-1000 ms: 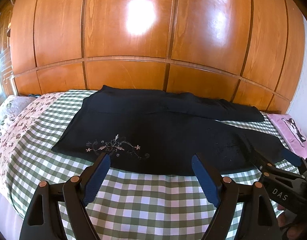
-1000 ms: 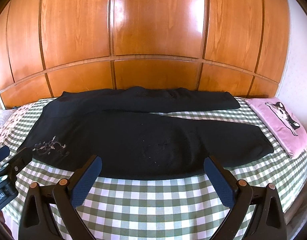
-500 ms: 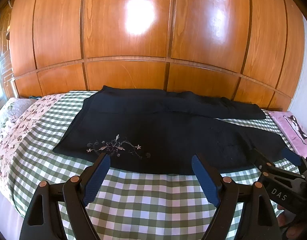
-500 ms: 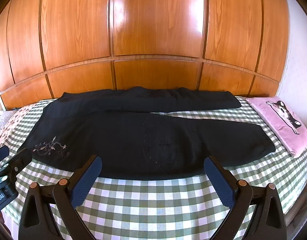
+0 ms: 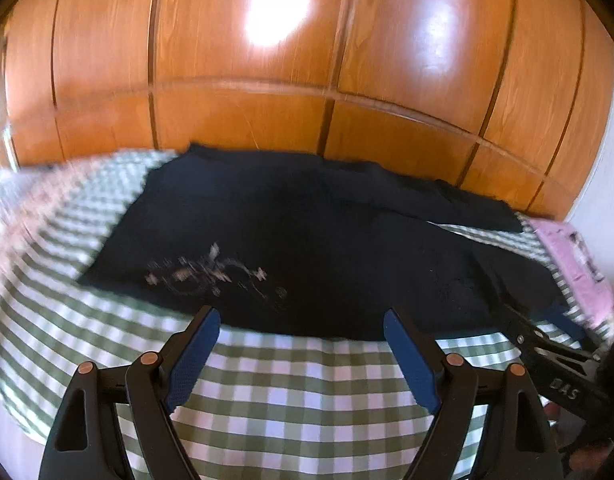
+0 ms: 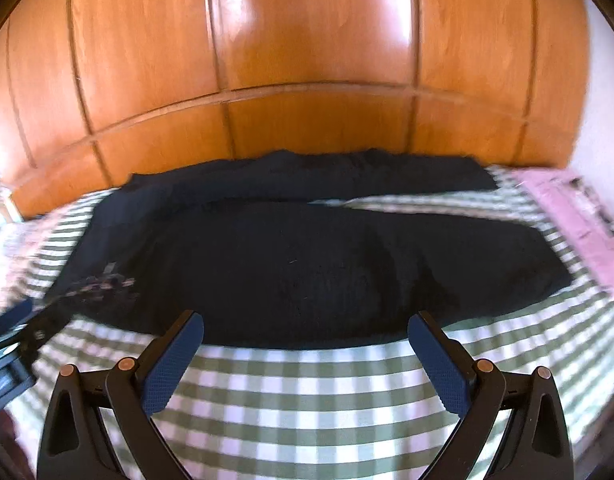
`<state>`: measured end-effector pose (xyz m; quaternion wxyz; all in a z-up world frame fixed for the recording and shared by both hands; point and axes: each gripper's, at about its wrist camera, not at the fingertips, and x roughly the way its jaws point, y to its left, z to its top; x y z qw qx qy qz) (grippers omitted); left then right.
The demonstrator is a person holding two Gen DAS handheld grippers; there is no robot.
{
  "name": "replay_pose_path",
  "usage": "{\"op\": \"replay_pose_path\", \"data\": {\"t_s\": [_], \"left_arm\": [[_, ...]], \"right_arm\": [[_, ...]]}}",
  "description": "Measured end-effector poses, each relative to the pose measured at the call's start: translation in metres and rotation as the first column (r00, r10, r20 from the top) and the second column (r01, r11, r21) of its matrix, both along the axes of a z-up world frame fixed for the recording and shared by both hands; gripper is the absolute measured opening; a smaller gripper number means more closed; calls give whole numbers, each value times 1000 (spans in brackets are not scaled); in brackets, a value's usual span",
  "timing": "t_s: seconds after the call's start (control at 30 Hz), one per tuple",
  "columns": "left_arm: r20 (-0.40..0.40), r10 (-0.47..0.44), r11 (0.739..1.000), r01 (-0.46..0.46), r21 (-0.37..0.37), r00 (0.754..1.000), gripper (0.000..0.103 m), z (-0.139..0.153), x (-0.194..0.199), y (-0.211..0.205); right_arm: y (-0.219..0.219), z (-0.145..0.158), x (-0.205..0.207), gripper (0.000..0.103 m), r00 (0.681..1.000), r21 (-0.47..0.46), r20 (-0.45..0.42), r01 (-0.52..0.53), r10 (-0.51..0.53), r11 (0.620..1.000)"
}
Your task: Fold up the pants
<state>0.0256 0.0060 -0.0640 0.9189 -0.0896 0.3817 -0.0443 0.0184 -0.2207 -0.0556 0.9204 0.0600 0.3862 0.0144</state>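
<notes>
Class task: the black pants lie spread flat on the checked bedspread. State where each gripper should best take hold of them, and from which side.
Probably the near edge of the black pants: left gripper beside the embroidery, right gripper toward the near leg's hem. Come from the front; both stand open before that edge.

Bright daylight, glare on the wooden panels (image 5: 275,12) — motion blur, fisheye-bent edges

The left gripper (image 5: 301,322) was level and pointed forward, its jaws spread wide with nothing between the blue pads (image 5: 193,354). The right gripper (image 6: 305,326) sat alongside it to the right in the same pose, jaws equally wide and empty, both views blurred.
</notes>
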Motion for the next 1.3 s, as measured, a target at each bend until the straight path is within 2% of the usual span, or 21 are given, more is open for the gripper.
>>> {"op": "replay_pose_path", "data": {"t_s": [0.03, 0.13, 0.23, 0.33, 0.4, 0.47, 0.57, 0.63, 0.7, 0.77, 0.83, 0.9, 0.93, 1.03, 1.1, 1.13, 1.17, 1.23, 1.3], "left_arm": [[-18, -3, 999, 3, -40, 1000, 102, -5, 3, 8], [-79, 9, 986, -22, -164, 997, 103, -24, 11, 43], [-133, 76, 968, -105, -226, 988, 103, -40, 18, 88], [-194, 174, 925, -227, -303, 966, 103, -59, 28, 141], [-232, 232, 896, -300, -327, 945, 103, -71, 37, 168], [-271, 269, 878, -351, -325, 924, 103, -78, 47, 189], [-302, 296, 873, -385, -300, 906, 102, -86, 64, 202], [-290, 322, 871, -402, -282, 901, 95, -87, 74, 208], [-309, 337, 867, -421, -267, 890, 71, -89, 85, 212], [-330, 344, 857, -437, -271, 879, 58, -92, 93, 215], [-354, 351, 841, -458, -288, 867, 31, -97, 99, 219], [-365, 345, 831, -462, -311, 865, 20, -99, 102, 223], [-364, 336, 830, -456, -321, 869, 10, -100, 104, 224], [-344, 345, 838, -452, -306, 873, 7, -98, 100, 222], [-317, 353, 848, -444, -289, 880, 6, -89, 91, 219], [-306, 354, 850, -440, -288, 884, 6, -86, 88, 219], [-295, 355, 852, -437, -288, 887, 6, -82, 84, 219], [-286, 354, 852, -433, -296, 891, 6, -75, 74, 219], [-268, 345, 856, -419, -303, 899, 6, -65, 62, 219]], "right_arm": [[-5, -3, 1, 103, 1000, 35, -10, -16, 17, 999], [-33, -17, 2, 103, 997, 173, -59, -37, 48, 984], [-68, -31, -1, 103, 994, 284, -100, -12, 42, 959], [-103, -47, -5, 103, 985, 380, -175, 63, 5, 923], [-126, -55, -9, 103, 978, 397, -203, 132, -53, 908], [-153, -62, -15, 102, 967, 436, -224, 209, -120, 875], [-188, -69, -22, 100, 950, 491, -236, 300, -207, 818], [-211, -75, -26, 96, 932, 521, -245, 360, -269, 774], [-234, -80, -29, 90, 912, 548, -249, 411, -327, 729], [-253, -80, -29, 84, 894, 559, -243, 446, -376, 699], [-270, -84, -25, 77, 871, 574, -248, 485, -424, 660], [-289, -88, -17, 72, 849, 591, -254, 516, -463, 621], [-292, -92, -13, 70, 843, 594, -255, 523, -474, 611], [-306, -95, 4, 63, 827, 599, -252, 541, -502, 591], [-314, -94, 17, 48, 818, 573, -264, 559, -512, 599], [-318, -96, 21, 28, 811, 545, -274, 574, -517, 611], [-320, -98, 27, 21, 810, 532, -284, 579, -513, 618], [-322, -96, 29, 17, 817, 524, -292, 572, -497, 631], [-318, -83, 27, 16, 832, 489, -269, 553, -486, 675]]}}
